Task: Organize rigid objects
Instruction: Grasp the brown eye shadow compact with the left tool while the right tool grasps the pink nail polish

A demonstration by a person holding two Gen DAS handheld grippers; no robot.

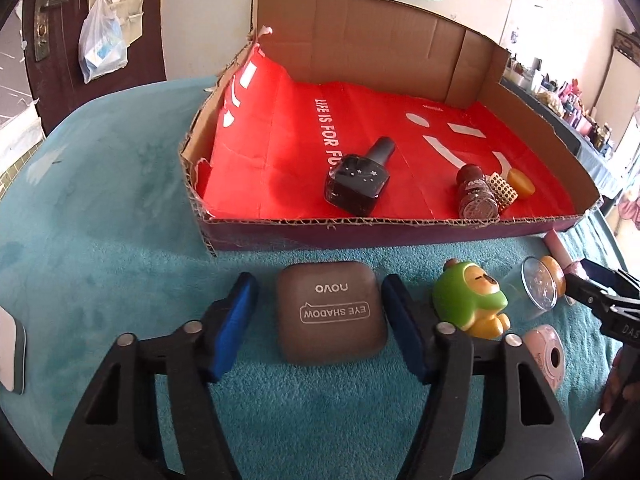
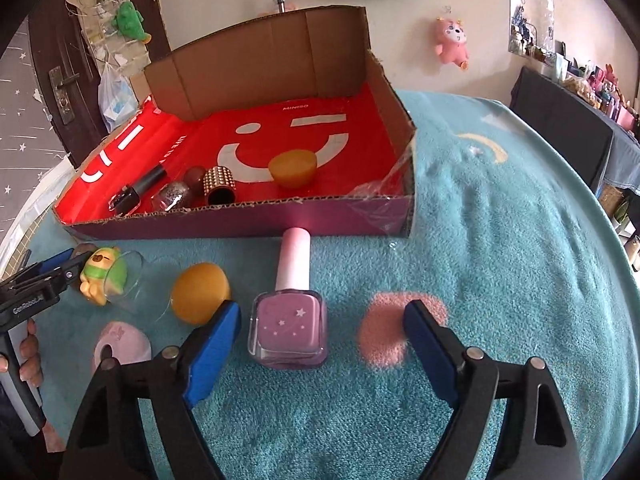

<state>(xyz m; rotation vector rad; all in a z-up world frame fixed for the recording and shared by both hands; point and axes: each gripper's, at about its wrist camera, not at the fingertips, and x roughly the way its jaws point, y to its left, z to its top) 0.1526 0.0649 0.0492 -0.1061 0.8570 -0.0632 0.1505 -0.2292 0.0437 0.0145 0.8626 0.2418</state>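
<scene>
Both hands look to be at the pick-up step of sorting the loose things into the cardboard box [image 1: 400,222], which already holds a black bottle [image 1: 357,184], a glittery bottle [image 1: 478,196] and a yellow cap [image 1: 521,183]. The left gripper [image 1: 320,320] is spread around the brown eye shadow case [image 1: 332,314], which lies flat on the blue-covered desk [image 1: 100,272] just in front of the box; a narrow gap shows on each side, so nothing is pinched yet. The right gripper [image 2: 322,346] is spread wider around the pink nail polish bottle [image 2: 290,326], lying with its cap toward the box, the left pad close and the right one well apart. Next, each probably needs to close squarely on the flat sides, then lift over the low front wall. Both grippers point steeply down toward the desk, side by side
</scene>
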